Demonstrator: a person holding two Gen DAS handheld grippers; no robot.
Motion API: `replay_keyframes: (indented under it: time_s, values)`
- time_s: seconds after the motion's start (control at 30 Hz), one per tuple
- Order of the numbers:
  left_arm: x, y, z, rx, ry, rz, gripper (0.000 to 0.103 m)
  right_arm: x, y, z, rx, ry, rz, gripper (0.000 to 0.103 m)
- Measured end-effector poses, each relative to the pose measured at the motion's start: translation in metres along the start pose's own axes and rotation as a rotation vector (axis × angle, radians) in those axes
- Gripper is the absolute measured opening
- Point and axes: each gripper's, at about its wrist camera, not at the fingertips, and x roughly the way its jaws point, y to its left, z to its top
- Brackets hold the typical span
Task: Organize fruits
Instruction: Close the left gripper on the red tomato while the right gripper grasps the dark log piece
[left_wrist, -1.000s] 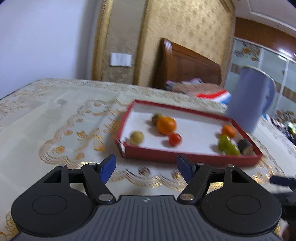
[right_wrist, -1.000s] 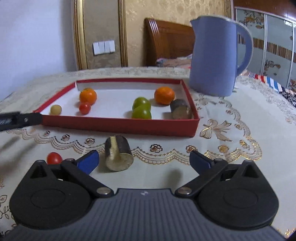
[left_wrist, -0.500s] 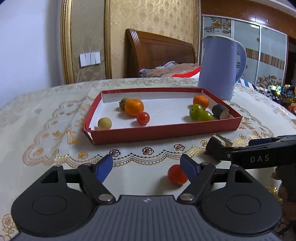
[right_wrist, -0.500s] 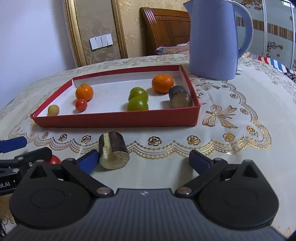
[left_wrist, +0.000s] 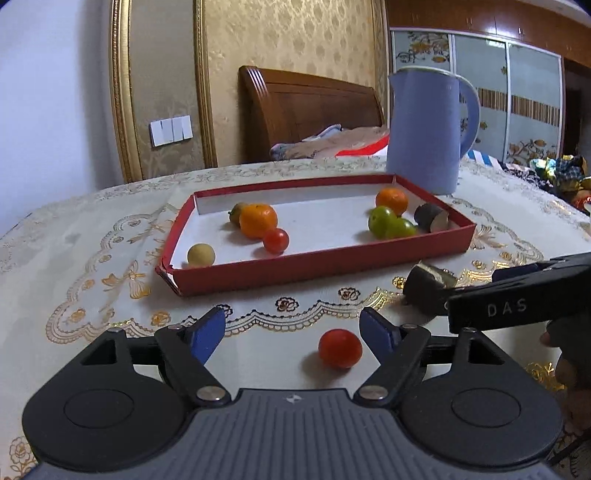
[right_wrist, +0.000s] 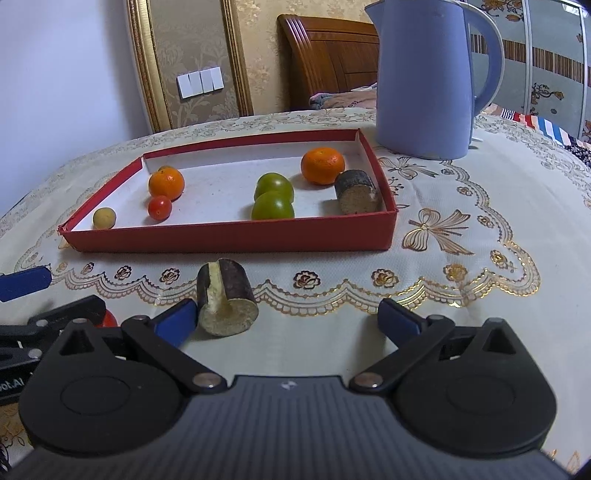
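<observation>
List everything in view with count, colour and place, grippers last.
tray: 1, red, on tablecloth
oranges: 2, orange, in tray
green fruits: 2, green, in tray
cherry tomato: 1, red, in tray
yellow fruit: 1, in tray
sugarcane piece: 1, dark, in tray
loose sugarcane piece: 1, dark, before tray
loose cherry tomato: 1, red, on tablecloth
kettle: 1, lavender, behind tray
left gripper: open around loose cherry tomato
right gripper: open

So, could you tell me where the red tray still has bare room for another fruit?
The red tray has a bare white floor in the middle, between the red tomato and the green fruits, and along the back wall. The right end is crowded around the orange and the dark cut piece.
</observation>
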Motion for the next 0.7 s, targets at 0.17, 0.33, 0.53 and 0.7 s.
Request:
replay_keyframes:
  time_s: [0.17,0.33,0.53,0.7]
  values:
    - [0.004,-0.004,-0.003,0.019,0.035,0.006,0.080,0.000,-0.003,0.000,0.018,-0.005,-0.006,0.103]
    - [0.005,-0.010,-0.003,0.034,0.034,0.031,0.080,0.001,-0.001,0.000,0.013,-0.003,-0.007,0.103]
    - [0.004,-0.014,-0.002,0.065,0.034,0.011,0.067,0.001,-0.001,0.000,0.012,-0.003,-0.008,0.103]
    - [0.002,-0.014,-0.001,0.062,0.021,-0.029,0.040,0.001,-0.001,-0.001,0.007,-0.002,-0.010,0.103]
